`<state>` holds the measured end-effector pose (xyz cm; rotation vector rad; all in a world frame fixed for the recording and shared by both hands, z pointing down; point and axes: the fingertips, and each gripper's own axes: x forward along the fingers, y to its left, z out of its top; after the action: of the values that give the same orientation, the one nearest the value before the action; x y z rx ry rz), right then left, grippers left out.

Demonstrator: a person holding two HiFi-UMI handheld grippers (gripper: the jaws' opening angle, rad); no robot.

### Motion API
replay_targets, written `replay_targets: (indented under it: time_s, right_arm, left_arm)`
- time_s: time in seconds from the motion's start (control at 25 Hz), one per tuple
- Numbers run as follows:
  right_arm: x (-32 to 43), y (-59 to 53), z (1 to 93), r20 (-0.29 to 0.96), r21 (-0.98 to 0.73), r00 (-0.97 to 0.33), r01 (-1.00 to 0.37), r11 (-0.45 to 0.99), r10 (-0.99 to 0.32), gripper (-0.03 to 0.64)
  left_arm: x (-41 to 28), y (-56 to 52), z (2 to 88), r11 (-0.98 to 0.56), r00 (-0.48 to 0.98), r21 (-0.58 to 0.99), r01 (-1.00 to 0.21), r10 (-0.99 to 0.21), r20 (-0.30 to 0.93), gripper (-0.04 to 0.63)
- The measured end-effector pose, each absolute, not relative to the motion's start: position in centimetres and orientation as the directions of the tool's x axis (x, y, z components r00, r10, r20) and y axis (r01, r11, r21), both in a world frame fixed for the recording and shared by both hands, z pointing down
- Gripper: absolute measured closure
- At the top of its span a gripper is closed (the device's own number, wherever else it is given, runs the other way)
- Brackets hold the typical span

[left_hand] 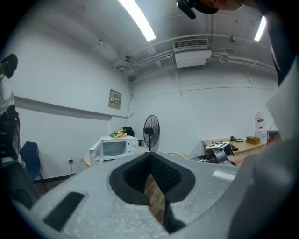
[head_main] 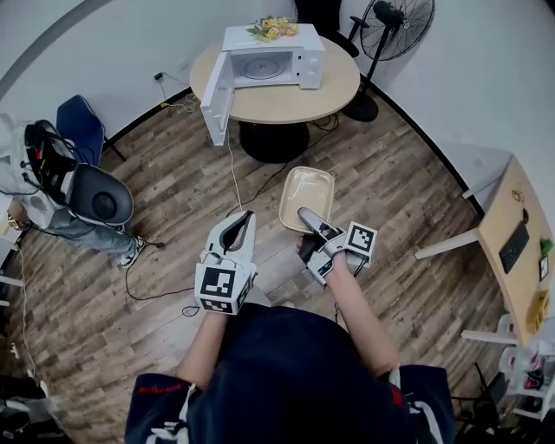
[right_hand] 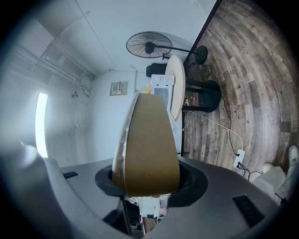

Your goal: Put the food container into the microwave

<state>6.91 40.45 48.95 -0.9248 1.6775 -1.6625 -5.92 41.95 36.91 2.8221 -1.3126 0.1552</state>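
A white microwave stands on a round table at the far side of the room, its door swung open to the left. The food container is a shallow tan tray held out over the wood floor. My right gripper is shut on its near rim. In the right gripper view the container rises from between the jaws and hides part of the microwave. My left gripper hangs beside it on the left, shut with nothing in it. The left gripper view shows the microwave far ahead.
Yellow flowers lie on top of the microwave. A floor fan stands right of the table. A person and a blue chair are at the left. Cables cross the floor. A desk lines the right wall.
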Motion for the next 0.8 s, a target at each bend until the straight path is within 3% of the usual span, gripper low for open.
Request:
replay_targets:
  time_s: [0.4,0.8]
  right_arm:
    - [7.2,37.1,49.6,0.053,-0.998,-0.596,-0.046,-0.031,-0.801,0.413]
    - [7.7,27.1,49.8,0.075,-0.997,-0.590,-0.047,-0.059,-0.804,0.413]
  left_arm:
    - [-5.3,39.0,38.0,-0.633,0.627,-0.015,-0.774,-0.769,0.123,0.577]
    - [-5.3,28.8,38.6,-0.640,0.634,0.006,-0.769,-0.760,0.142,0.577]
